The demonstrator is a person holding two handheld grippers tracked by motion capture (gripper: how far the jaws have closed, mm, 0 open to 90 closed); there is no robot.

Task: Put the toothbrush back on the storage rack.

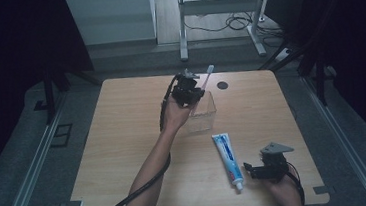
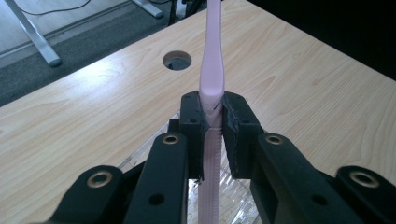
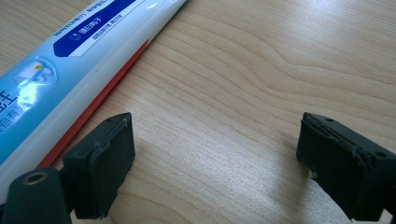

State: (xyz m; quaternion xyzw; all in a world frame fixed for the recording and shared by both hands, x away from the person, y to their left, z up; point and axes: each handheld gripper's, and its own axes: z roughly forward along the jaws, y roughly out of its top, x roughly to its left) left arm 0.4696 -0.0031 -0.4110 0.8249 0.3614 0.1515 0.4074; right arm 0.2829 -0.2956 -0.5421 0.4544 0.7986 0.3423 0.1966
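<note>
My left gripper (image 1: 193,84) is shut on a pink toothbrush (image 1: 207,75), held above a clear plastic cup (image 1: 203,115) at the table's middle. In the left gripper view the black pads (image 2: 192,122) squeeze the toothbrush (image 2: 212,70) handle, its ribbed lower end reaching down toward the cup's rim (image 2: 154,149). A blue and white toothpaste tube (image 1: 227,159) lies flat near the front. My right gripper (image 1: 251,171) rests just right of its cap end, open with only bare wood between its fingers. The tube (image 3: 60,56) lies left of that gripper (image 3: 215,158) in the right gripper view.
The wooden table (image 1: 124,138) has a round cable hole (image 1: 222,85) behind the cup. A white desk frame (image 1: 224,19) and loose cables stand on the floor beyond the far edge. Dark curtains hang on both sides.
</note>
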